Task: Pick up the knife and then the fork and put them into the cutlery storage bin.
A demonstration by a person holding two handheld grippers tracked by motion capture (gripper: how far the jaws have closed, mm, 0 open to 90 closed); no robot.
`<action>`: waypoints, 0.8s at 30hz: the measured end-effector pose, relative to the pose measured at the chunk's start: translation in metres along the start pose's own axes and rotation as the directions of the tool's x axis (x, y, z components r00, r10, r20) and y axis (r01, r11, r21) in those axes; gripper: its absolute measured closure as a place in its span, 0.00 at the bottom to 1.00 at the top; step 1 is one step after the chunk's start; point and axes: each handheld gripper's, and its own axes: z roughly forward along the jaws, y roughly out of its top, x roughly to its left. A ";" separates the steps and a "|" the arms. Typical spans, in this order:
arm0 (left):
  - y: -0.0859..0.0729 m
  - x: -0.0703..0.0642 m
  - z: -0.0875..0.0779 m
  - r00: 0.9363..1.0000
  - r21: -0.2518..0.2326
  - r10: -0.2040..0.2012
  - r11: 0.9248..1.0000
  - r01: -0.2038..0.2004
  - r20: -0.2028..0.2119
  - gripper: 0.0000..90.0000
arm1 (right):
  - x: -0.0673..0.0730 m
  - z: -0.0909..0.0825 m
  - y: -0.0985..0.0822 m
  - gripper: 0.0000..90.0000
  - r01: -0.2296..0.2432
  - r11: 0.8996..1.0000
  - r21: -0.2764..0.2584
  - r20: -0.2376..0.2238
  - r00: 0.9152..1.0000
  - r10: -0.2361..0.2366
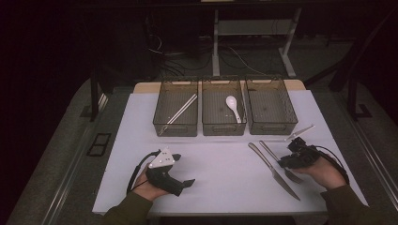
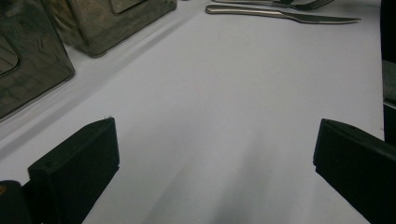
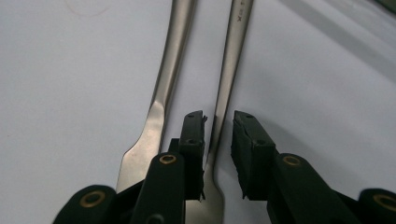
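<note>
A steel fork [image 3: 233, 60] and a steel knife [image 3: 168, 70] lie side by side on the white mat [image 1: 225, 173], at the right. My right gripper [image 3: 218, 119] is low over the fork's neck, one jaw on each side of it. The left pad sits against the neck, but a gap remains at the right pad. In the high view the right gripper [image 1: 287, 164] reaches the fork [image 1: 274, 154] from the right, and the knife [image 1: 270, 166] lies just left of it. My left gripper [image 1: 184, 169] rests at the front left, its jaws wide apart with nothing between them [image 2: 215, 128].
Three dark bins stand in a row at the back: the left bin [image 1: 175, 132] holds pale chopsticks [image 1: 183, 108], the middle bin [image 1: 224, 132] a white spoon [image 1: 233, 107], and the right bin [image 1: 274, 131] looks empty. A thin pale stick [image 1: 299, 132] lies behind the right gripper.
</note>
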 end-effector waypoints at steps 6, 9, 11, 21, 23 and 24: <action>0.000 0.000 0.001 1.000 0.000 -0.005 1.000 0.005 0.002 0.00 | 0.002 0.006 0.011 0.83 0.002 0.996 0.085 0.019 1.000 -0.004; 0.000 0.000 0.001 1.000 0.000 -0.005 1.000 0.005 0.003 0.00 | 0.004 0.007 0.015 0.85 0.011 0.993 0.118 0.032 0.999 -0.015; 0.000 0.000 0.001 1.000 0.000 -0.006 1.000 0.006 0.002 0.00 | 0.005 0.008 0.018 0.86 0.018 0.990 0.139 0.038 0.999 -0.023; 0.000 0.000 0.001 1.000 0.002 -0.004 1.000 0.004 0.001 0.00 | 0.007 0.009 0.022 0.91 0.041 0.985 0.168 0.058 0.997 -0.052; 0.000 0.000 0.001 1.000 0.002 -0.003 1.000 0.003 0.000 0.00 | 0.007 0.009 0.021 0.92 0.045 0.986 0.163 0.063 0.996 -0.056; 0.000 0.000 0.001 1.000 0.002 -0.003 1.000 0.003 0.000 0.00 | 0.007 0.009 0.021 0.93 0.044 0.985 0.164 0.066 0.996 -0.056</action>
